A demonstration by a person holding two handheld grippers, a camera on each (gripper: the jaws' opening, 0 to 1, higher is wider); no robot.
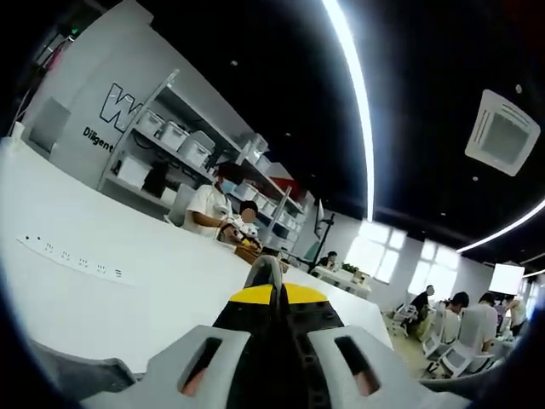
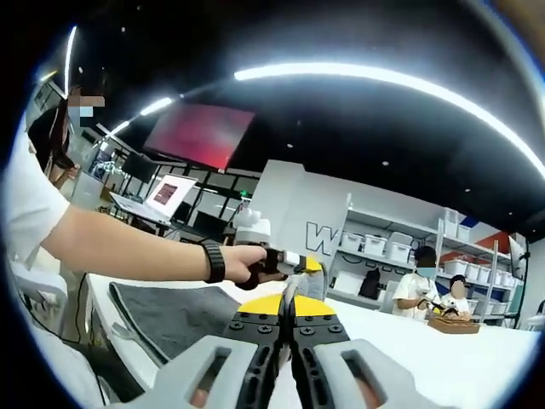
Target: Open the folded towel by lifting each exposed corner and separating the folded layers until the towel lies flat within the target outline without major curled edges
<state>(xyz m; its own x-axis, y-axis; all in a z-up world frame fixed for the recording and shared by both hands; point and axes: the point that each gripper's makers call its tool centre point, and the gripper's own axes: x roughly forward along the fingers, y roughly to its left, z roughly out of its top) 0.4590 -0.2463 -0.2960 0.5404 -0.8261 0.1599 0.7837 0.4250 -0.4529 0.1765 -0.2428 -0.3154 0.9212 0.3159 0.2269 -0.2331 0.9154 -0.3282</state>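
A dark grey towel (image 2: 174, 317) lies flat on the white table (image 2: 443, 366), left of my right gripper (image 2: 288, 300). The right gripper's yellow-tipped jaws are pressed together with nothing visible between them, and they stand apart from the towel. A person's bare arm with a black wristband (image 2: 214, 262) reaches in from the left and holds the left gripper (image 2: 308, 267) just beyond the towel's far edge. In the left gripper view, the left gripper (image 1: 267, 274) is shut over the bare white table (image 1: 128, 281), holding nothing I can see.
A row of small dark marks (image 1: 72, 256) runs across the table top. Two people (image 1: 223, 209) work at the table's far end beside a brown basket (image 2: 451, 324). Shelves with white bins (image 1: 174, 136) line the wall behind. More people sit at desks (image 1: 460, 319) farther off.
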